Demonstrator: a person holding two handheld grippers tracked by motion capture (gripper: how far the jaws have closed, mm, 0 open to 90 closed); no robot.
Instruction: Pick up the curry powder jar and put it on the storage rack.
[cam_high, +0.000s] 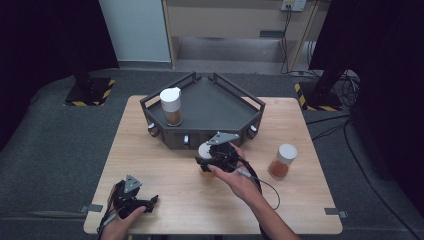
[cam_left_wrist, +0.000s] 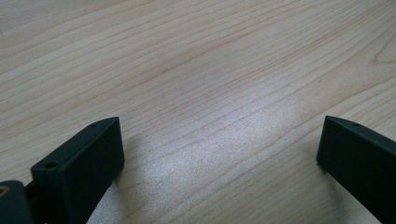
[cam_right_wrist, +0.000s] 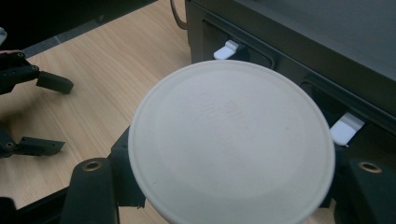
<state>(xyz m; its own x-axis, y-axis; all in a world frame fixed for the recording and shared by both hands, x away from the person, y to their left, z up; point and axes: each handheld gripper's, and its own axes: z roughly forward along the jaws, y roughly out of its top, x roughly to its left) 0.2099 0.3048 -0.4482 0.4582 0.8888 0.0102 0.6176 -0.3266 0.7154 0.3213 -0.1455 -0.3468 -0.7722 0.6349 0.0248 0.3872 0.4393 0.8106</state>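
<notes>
The right hand-held gripper (cam_high: 212, 157) is closed on a spice jar (cam_right_wrist: 232, 140) just near of the dark tray (cam_high: 210, 107), its jaws pressing either side below the lid. The jar shows a round off-white lid from above; its body and contents are hidden under the lid and the gripper. A second jar (cam_high: 171, 106) with brown powder stands upright on the tray's left, a third (cam_high: 282, 161) on the bench (cam_high: 165, 165) to the right. The left hand-held gripper (cam_high: 131, 200) rests open and empty at the near left.
</notes>
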